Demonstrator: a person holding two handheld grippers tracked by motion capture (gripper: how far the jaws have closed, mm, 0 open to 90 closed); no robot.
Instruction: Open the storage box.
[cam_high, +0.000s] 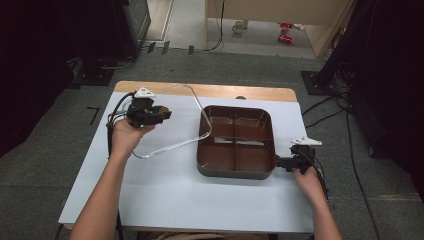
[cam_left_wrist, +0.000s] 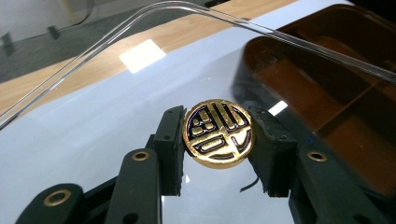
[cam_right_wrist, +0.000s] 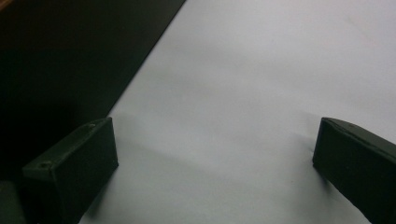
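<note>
Gold knob (cam_left_wrist: 218, 133) on the clear lid (cam_high: 170, 125) is all the left gripper (cam_high: 161, 113) has, jaws clamped on its edges, so the lid hangs off that one pinch and could easily twist or slip out. Its far edge sits over the brown tray (cam_high: 236, 172), just right of that gripper, and might clip the rim. Right gripper (cam_high: 281, 162), jaws spread wide with nothing between them, rests by the tray's near right corner, so a bump there could shove it.
</note>
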